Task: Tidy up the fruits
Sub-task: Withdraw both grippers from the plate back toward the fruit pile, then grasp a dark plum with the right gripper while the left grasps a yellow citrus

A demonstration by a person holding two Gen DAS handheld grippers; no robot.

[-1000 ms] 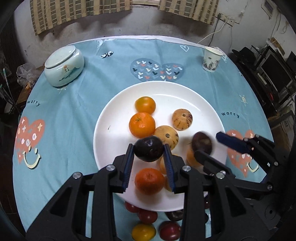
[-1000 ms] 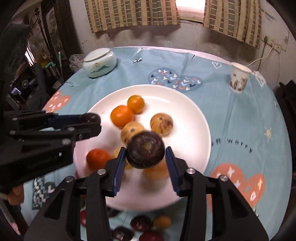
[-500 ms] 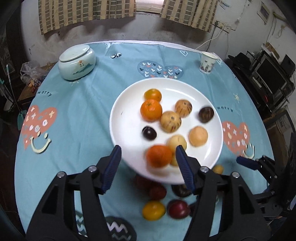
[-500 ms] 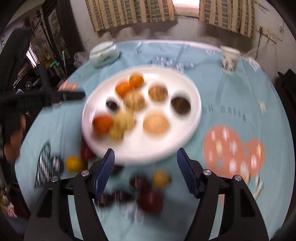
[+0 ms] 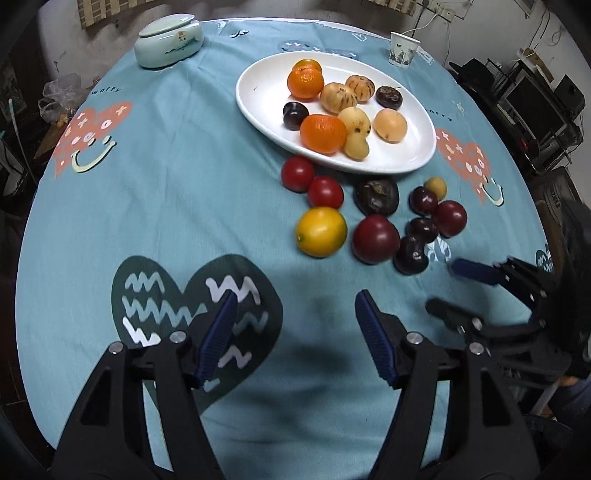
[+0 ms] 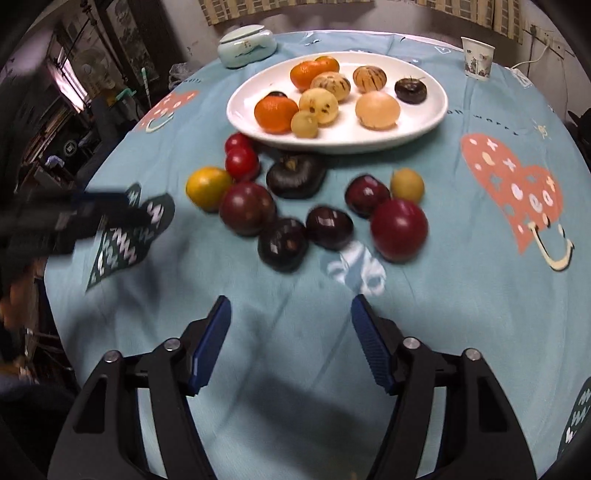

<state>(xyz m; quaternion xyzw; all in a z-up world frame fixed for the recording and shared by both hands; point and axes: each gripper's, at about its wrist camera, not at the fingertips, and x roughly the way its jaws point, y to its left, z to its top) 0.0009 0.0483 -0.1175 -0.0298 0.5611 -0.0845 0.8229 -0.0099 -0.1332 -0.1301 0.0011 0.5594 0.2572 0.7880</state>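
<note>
A white plate (image 5: 266, 92) (image 6: 424, 122) holds oranges, pale yellow fruits, a small dark plum (image 5: 295, 115) and a dark round fruit (image 5: 388, 97) (image 6: 410, 90). Loose fruits lie on the cloth in front of it: two red tomatoes (image 5: 297, 173), a yellow fruit (image 5: 320, 231) (image 6: 207, 188), dark red plums (image 5: 375, 239) (image 6: 399, 229) and a big dark fruit (image 5: 376, 196) (image 6: 295, 175). My left gripper (image 5: 295, 338) is open and empty, low over the near cloth. My right gripper (image 6: 290, 341) is open and empty, near the loose fruits; it also shows at the right in the left wrist view (image 5: 458, 288).
A round table with a light blue patterned cloth (image 5: 166, 192). A pale lidded ceramic jar (image 5: 168, 35) (image 6: 245, 44) stands at the far left, a paper cup (image 5: 402, 48) (image 6: 476, 57) at the far right. Dark furniture and clutter surround the table.
Both grippers let go of their dark fruits onto the plate, opened, and drew back toward the table's near edge. The loose fruits now lie ahead of them.
</note>
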